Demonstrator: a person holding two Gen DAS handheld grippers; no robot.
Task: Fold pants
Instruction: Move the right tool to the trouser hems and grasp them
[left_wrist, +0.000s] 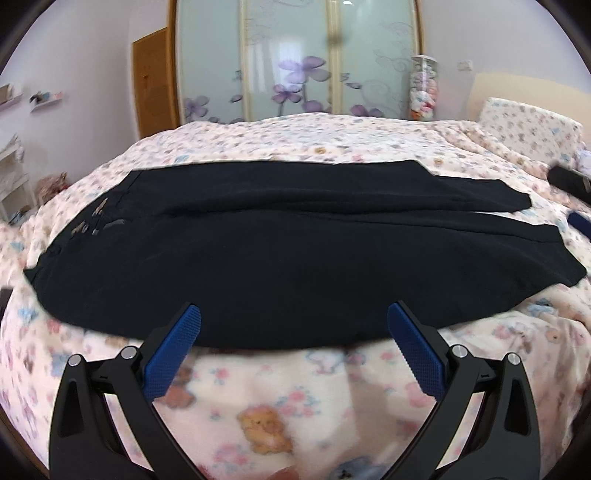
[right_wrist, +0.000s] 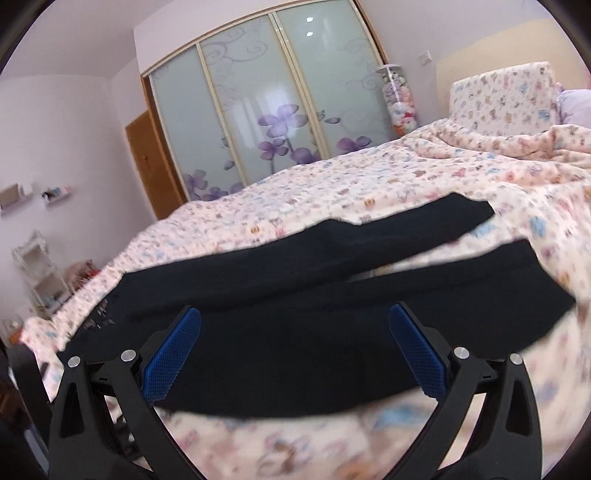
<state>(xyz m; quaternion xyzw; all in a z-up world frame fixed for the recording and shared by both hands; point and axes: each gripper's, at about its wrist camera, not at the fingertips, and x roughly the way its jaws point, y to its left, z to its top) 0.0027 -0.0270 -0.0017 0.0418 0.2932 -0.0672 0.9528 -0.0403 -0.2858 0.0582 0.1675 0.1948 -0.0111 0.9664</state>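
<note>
Bed (left_wrist: 295, 402) holds pants (left_wrist: 258, 266) lying sideways just ahead of both wide-open, empty tongs, left tongs (left_wrist: 293, 314) and right tongs (right_wrist: 294, 314).

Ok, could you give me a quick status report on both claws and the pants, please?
Left claw open, empty. Right claw open, empty. Dark navy fabric pants spread flat on the floral bedspread, legs side by side, not yet folded. Nothing lying on them.
</note>
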